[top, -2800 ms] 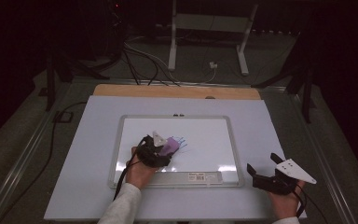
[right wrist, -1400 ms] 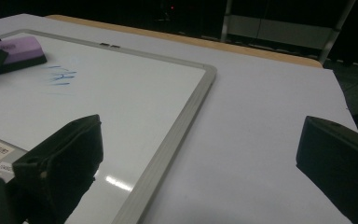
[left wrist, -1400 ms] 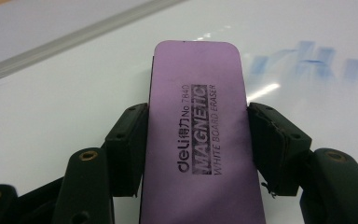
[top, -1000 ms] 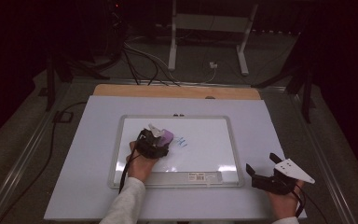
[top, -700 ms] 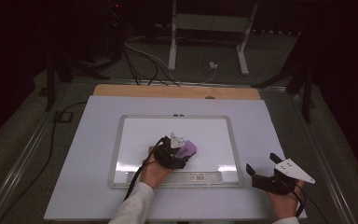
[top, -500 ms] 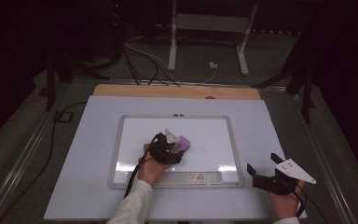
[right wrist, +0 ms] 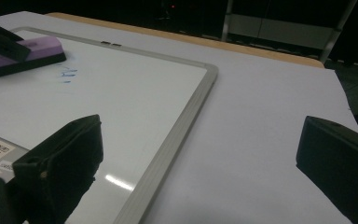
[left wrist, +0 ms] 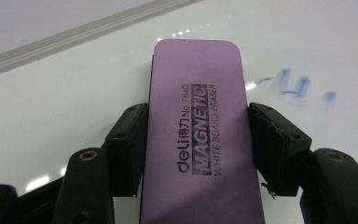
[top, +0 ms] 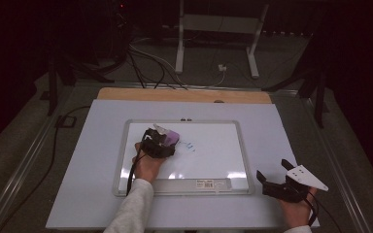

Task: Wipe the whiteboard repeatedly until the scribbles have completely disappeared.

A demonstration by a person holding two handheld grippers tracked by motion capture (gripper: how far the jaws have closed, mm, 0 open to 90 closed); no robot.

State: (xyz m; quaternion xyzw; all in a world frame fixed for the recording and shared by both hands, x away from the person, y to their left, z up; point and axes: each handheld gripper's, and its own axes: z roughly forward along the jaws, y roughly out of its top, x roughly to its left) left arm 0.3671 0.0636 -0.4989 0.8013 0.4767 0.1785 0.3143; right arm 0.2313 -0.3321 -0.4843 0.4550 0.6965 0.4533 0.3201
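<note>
A framed whiteboard lies flat in the middle of the table. My left gripper is shut on a purple magnetic eraser, pressed flat on the board's upper left part. Faint blue marker marks remain just right of the eraser, also seen as blue smudges in the left gripper view. My right gripper rests on the table off the board's lower right corner, jaws wide open and empty; its view looks across the whiteboard frame toward the eraser.
A white sheet covers the table, with a wooden strip along the far edge. A label sticker sits on the board's lower frame. Cables and a metal stand lie on the floor beyond.
My left gripper has swept the eraser back and forth over the board: right and down, then back up-left. The blue marks have grown fainter and fewer. The right gripper stayed still.
</note>
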